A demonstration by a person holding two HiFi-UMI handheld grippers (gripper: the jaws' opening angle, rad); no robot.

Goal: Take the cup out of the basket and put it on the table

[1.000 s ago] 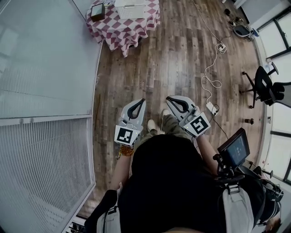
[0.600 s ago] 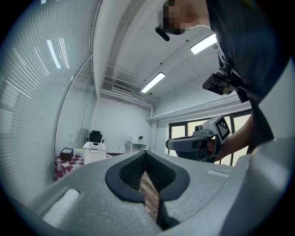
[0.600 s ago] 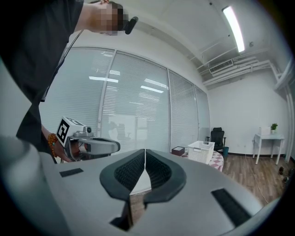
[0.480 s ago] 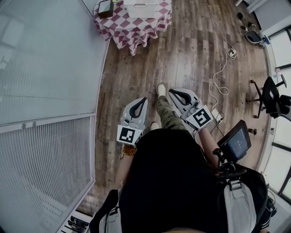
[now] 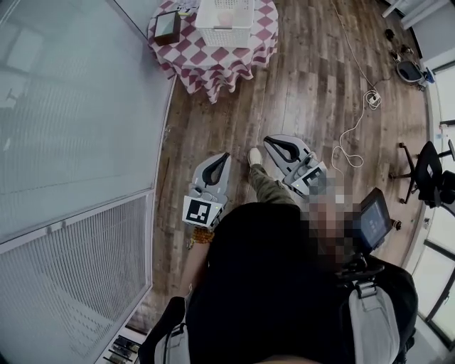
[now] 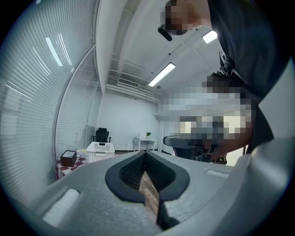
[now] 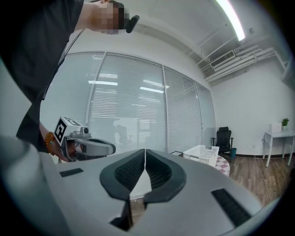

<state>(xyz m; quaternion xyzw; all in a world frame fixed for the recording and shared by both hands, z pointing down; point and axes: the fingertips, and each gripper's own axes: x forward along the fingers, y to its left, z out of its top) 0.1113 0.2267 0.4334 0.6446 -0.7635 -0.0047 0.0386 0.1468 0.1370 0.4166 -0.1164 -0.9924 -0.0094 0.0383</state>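
A white lattice basket [image 5: 225, 14] stands on a round table with a red-and-white checked cloth [image 5: 234, 53] at the top of the head view. A faint pinkish shape shows inside the basket; I cannot make out the cup. My left gripper [image 5: 223, 156] and right gripper [image 5: 268, 141] are held side by side over the wooden floor, well short of the table, both shut and empty. The left gripper view shows the basket [image 6: 100, 147] far off beyond the shut tips [image 6: 144, 154]. From the right gripper [image 7: 144, 151] the basket [image 7: 203, 152] lies ahead to the right.
A dark box [image 5: 168, 26] sits on the table left of the basket. A glass wall with blinds [image 5: 71, 142] runs along the left. A white cable and power strip [image 5: 370, 96] lie on the floor at right, near an office chair [image 5: 430, 167].
The table and basket have slid lower and nearer in the head view as the person walked towards them. Both grippers came along, still shut and empty.
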